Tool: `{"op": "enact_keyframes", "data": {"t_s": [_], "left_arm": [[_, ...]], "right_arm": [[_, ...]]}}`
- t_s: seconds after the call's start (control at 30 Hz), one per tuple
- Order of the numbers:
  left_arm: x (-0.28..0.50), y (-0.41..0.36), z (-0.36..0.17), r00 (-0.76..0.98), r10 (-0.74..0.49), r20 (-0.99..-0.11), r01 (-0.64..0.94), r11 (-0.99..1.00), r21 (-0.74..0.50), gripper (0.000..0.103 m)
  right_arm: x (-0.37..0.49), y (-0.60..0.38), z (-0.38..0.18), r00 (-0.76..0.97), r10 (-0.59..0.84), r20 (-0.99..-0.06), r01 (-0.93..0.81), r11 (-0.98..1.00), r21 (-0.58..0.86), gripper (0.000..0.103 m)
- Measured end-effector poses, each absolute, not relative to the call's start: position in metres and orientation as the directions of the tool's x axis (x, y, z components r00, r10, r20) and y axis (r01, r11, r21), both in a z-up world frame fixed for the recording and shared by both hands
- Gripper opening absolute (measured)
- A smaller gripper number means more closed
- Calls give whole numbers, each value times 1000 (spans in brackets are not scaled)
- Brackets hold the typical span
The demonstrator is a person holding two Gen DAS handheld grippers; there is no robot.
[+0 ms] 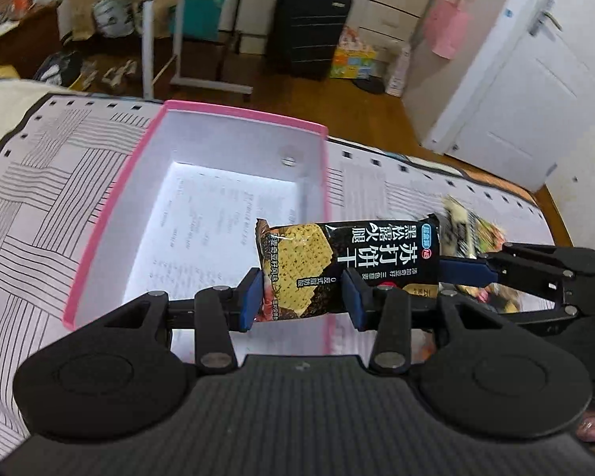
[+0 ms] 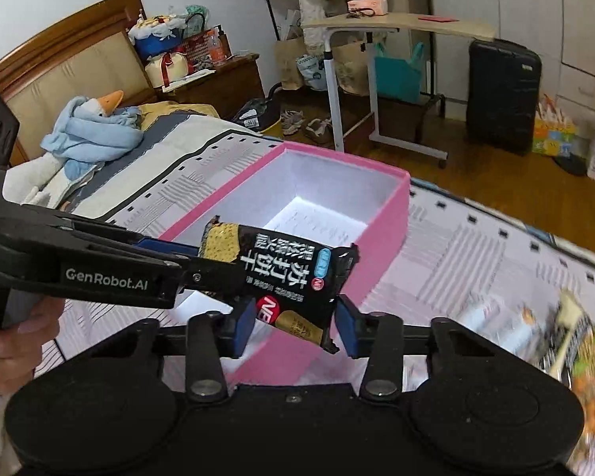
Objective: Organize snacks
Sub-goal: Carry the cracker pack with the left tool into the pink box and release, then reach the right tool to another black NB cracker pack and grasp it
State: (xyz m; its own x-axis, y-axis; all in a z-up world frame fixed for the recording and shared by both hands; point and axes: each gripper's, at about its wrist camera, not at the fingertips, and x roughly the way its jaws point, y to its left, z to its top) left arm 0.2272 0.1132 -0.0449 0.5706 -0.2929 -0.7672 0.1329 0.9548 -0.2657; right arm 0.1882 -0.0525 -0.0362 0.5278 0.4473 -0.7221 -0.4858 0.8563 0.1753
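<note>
A black soda-cracker packet (image 1: 349, 254) (image 2: 285, 273) hangs level in the air over the near right corner of an open pink box (image 1: 242, 111) (image 2: 380, 246) with a white inside, which stands on the bed. My left gripper (image 1: 302, 297) (image 2: 202, 256) is shut on the packet's end with the cracker picture. My right gripper (image 2: 293, 325) (image 1: 444, 267) is shut on the other end, the one with the red logo. Nothing shows inside the box but printed text on its floor.
The box rests on a line-patterned bedspread (image 1: 51, 198). More snack packets (image 1: 480, 234) (image 2: 583, 341) lie blurred on the bed to the right. A plush goose (image 2: 95, 119) lies at the bed's head. A rolling table (image 2: 396, 27) and a black suitcase (image 2: 503, 95) stand beyond.
</note>
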Motion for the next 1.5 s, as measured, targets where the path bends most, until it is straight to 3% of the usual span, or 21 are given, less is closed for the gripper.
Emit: {"op": "enact_keyframes", "data": {"t_s": [0.03,0.17,0.43,0.53,0.7,1.03,1.1,1.33,1.5], "left_arm": [[234,117,-46,574,-278,-770,121,959,-256,41],[264,135,-57,590,-232,-773,53,967,-249,41],[319,146,-97,594,-222,-773,2,962,-275,41],[323,149,-113,572,-280,-771,-7,938,-346,33],[327,150,-127,563,-277,-778,-53,928,-369,30],[300,149,-114,558,-225,-799,8,964,-266,35],[293,147,-104,558,-218,-801,19,968,-250,42],[258,135,-64,573,-188,-797,94,982,-164,51],[229,119,-29,588,-186,-787,165,980,-108,60]], "right_arm": [[197,-49,-39,522,448,-726,-488,855,176,35],[229,-33,-50,511,464,-723,-489,849,199,33],[274,-10,-75,530,392,-752,-497,862,99,33],[278,-6,-77,493,428,-758,-522,842,136,19],[282,13,-88,499,353,-791,-521,852,51,18],[267,-8,-77,505,352,-788,-474,876,87,26],[259,-10,-69,511,352,-784,-480,874,79,29],[222,-22,-38,525,353,-775,-503,863,52,34],[190,-35,-4,563,342,-752,-519,855,0,44]]}}
